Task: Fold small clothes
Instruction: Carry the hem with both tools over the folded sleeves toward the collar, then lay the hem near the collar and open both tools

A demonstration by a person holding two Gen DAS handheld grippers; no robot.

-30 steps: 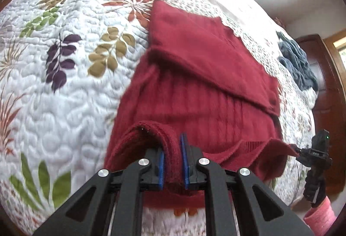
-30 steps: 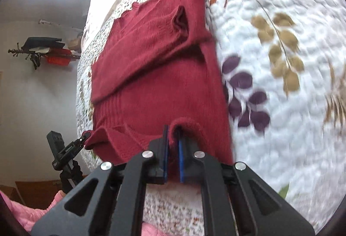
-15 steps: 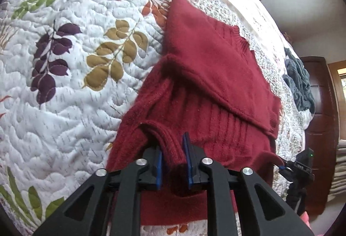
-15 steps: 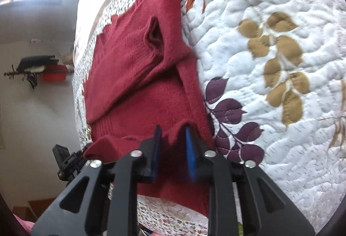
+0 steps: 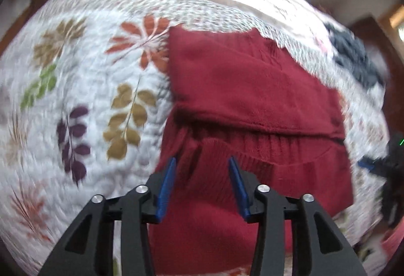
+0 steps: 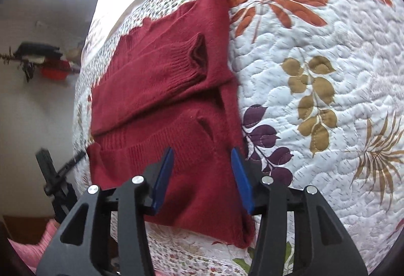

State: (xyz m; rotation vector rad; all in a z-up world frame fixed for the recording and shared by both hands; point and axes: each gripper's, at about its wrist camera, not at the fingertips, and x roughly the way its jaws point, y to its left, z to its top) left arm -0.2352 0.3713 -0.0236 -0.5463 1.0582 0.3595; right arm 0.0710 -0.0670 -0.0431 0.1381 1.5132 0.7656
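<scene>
- Left wrist view: your left hand-held gripper (image 5: 202, 185) stands wide, its blue pads (image 5: 165, 190) apart with nothing between them, poised above the near left part of the red sweater (image 5: 252, 104).
- Same view, motion-blurred: the sweater lies on the bed quilt (image 5: 83, 89), a leaf-printed cover. A dark blue garment (image 5: 353, 58) sits well apart at the far right. The other hand-held gripper (image 5: 388, 167) shows only as a dark smear at the right edge.
- Right wrist view: your right hand-held gripper (image 6: 202, 180) is likewise wide and empty, over the sweater's (image 6: 164, 99) near right part.
- Same view: a sleeve cuff (image 6: 194, 58) lies folded across the sweater's body, and the near hem is doubled up over the lower body. The quilt (image 6: 315, 99) is bare to the right.
- Step, by judgement: a bottom fold looks just laid, both grips off.
- Next move: you likely need to re-grip the near doubled edge at both corners and carry it evenly toward the collar.
</scene>
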